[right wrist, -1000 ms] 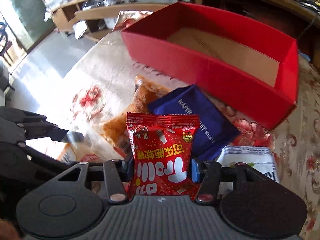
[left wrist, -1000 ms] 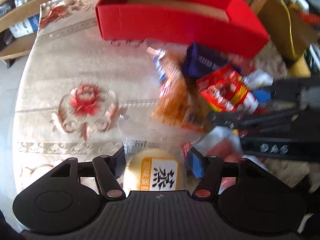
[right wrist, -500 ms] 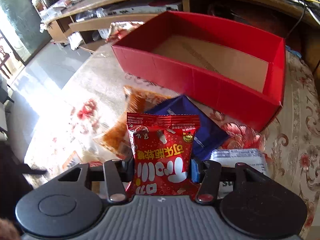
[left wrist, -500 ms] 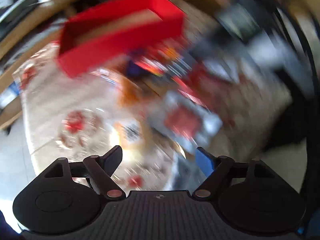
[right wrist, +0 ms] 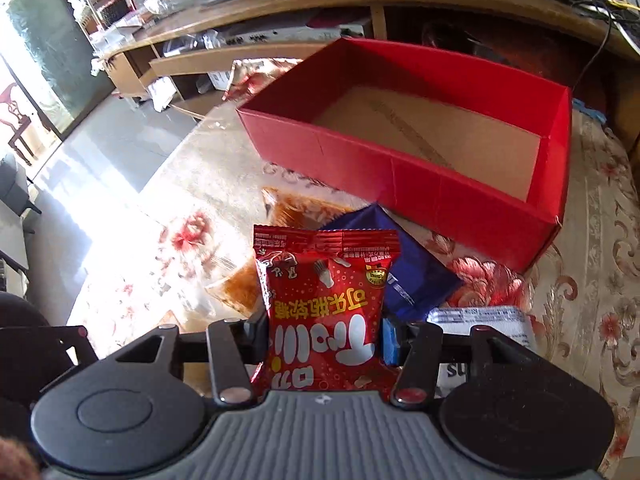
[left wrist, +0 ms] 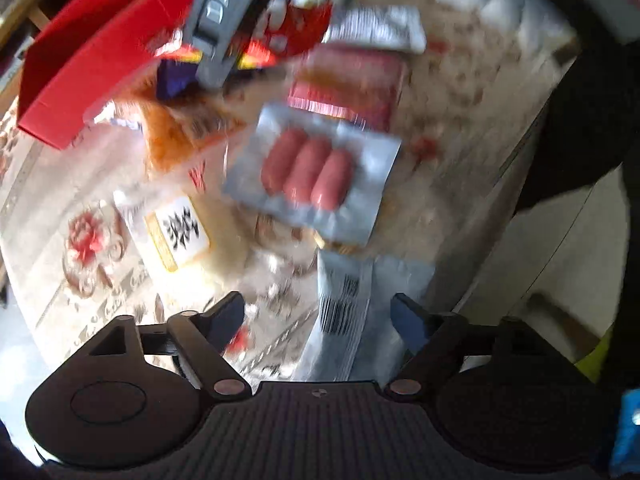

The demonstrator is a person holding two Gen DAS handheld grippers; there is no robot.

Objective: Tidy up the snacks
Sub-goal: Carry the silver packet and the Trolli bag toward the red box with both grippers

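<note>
My right gripper [right wrist: 324, 336] is shut on a red candy packet [right wrist: 326, 300] and holds it above the table, short of the empty red box [right wrist: 400, 168]. My left gripper [left wrist: 318, 316] is open and empty, above a silver packet with a barcode [left wrist: 348, 304]. In the blurred left wrist view lie a silver pack with three sausages [left wrist: 312, 176], a yellow cake in a clear wrapper [left wrist: 180, 232], an orange packet [left wrist: 180, 136] and a red flat pack [left wrist: 352, 88]. The red box [left wrist: 80, 64] sits at the top left there, with the right gripper's grey body [left wrist: 224, 12] in front of it.
A blue packet [right wrist: 408, 276] and an orange packet [right wrist: 280, 232] lie under the held candy packet, and a white packet [right wrist: 480, 320] lies to the right. The table has a floral cloth [right wrist: 592, 280]. Wooden shelves [right wrist: 280, 40] stand behind the box. The table edge [left wrist: 516, 152] runs at the right.
My left gripper let go of the yellow cake, opened and swung right over the sausage and silver packets. My right gripper rose with the candy packet and moved nearer the red box.
</note>
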